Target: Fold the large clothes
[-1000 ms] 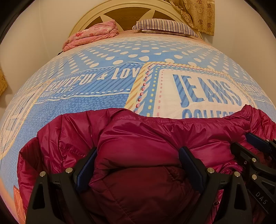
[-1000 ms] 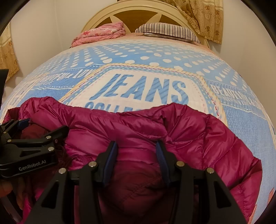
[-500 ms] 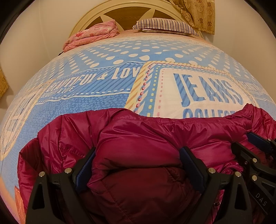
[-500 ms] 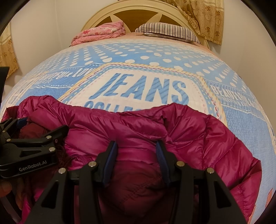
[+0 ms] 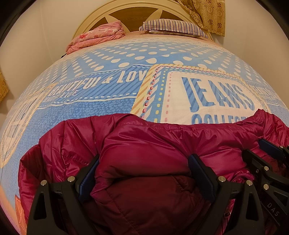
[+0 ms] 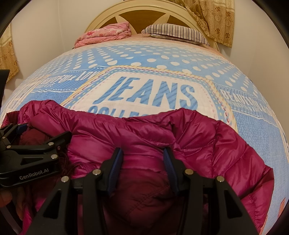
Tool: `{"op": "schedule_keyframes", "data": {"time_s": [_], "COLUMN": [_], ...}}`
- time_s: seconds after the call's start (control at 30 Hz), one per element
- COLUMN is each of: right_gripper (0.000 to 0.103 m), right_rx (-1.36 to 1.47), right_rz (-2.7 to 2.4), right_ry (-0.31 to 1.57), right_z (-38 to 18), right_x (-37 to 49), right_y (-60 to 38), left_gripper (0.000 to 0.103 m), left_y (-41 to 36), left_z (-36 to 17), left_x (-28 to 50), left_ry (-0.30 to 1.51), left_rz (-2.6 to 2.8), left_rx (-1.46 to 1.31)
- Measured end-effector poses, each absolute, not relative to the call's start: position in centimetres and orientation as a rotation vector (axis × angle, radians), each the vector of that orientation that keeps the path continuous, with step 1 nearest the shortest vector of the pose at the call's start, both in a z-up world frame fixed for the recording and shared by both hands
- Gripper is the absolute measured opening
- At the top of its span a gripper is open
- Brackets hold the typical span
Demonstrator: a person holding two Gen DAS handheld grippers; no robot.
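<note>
jacket: a puffy magenta down jacket lies bunched at the near end of the bed, its far edge a ragged line across the printed "jeans" panel.
bedspread: blue and white bedspread with dots and lettering stretches bare beyond the jacket up to the pillows, giving wide open room ahead.
far edge: a folded pink blanket and a striped pillow rest against the cream headboard; a gold patterned curtain hangs at the upper right.
sides: pale walls close in on both sides of the bed.
left gripper: the left gripper has its blue-padded jaws set fairly wide with a thick fold of jacket bulging between them, both pads pressed into the fabric.
right gripper: the right gripper sits just beside the left one; its jaws are about half apart and pinch a narrower roll of the same jacket, pads sunk into it.
hand: fingertips of a hand show under the left gripper's body at the edge of the right wrist view.
change: against the earlier frames nothing has moved; both grips and the jacket's outline match.
</note>
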State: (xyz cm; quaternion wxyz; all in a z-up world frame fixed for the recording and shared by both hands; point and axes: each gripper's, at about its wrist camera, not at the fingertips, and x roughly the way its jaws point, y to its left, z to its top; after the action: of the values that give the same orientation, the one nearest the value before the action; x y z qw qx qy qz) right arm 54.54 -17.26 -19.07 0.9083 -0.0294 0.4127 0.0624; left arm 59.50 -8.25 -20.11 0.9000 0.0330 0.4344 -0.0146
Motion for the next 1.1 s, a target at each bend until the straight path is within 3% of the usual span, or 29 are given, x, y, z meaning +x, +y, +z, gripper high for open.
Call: {"op": "schedule_keyframes", "data": {"time_s": [0.23,0.37,0.43,0.53,0.8,1.1], "right_gripper": [0.052,0.058,0.078,0.091,0.091,0.091], "right_rx": [-0.072,-0.08,-0.099,-0.066,0.019,0.099], "right_rz": [0.131,0.173,0.134,0.142,0.127,0.05], "right_ry": [0.858,0.857,0.799,0.769,0.9,0.882], "right_z": [-19.0,-17.3,-15.2,-13.1,-16.0,-16.8], "right_x": [54.6,54.0,51.6,46.8,31.1,18.8], "right_y": [-17.2,-18.0,-19.0,-21.3,-26.8,-29.0], "left_gripper": [0.096,0.096,0.096,0.096,0.096,0.096], "left_y": [-8.0,-6.2,-4.4,-1.3,5.0,8.6], "left_z": [-19.7,-15.7,-13.8,-12.5,-14.9,-17.5], "left_x": [59.9,57.3,54.5,49.4,32.6,21.6], "left_ry": [0.92,0.862,0.833,0.822,0.84,0.869], "left_rz": [-0.038,-0.051,-0.067,-0.066,-0.012,-0.002], "left_rx": [0.059,0.034,0.019,0.02,0.115,0.036]}}
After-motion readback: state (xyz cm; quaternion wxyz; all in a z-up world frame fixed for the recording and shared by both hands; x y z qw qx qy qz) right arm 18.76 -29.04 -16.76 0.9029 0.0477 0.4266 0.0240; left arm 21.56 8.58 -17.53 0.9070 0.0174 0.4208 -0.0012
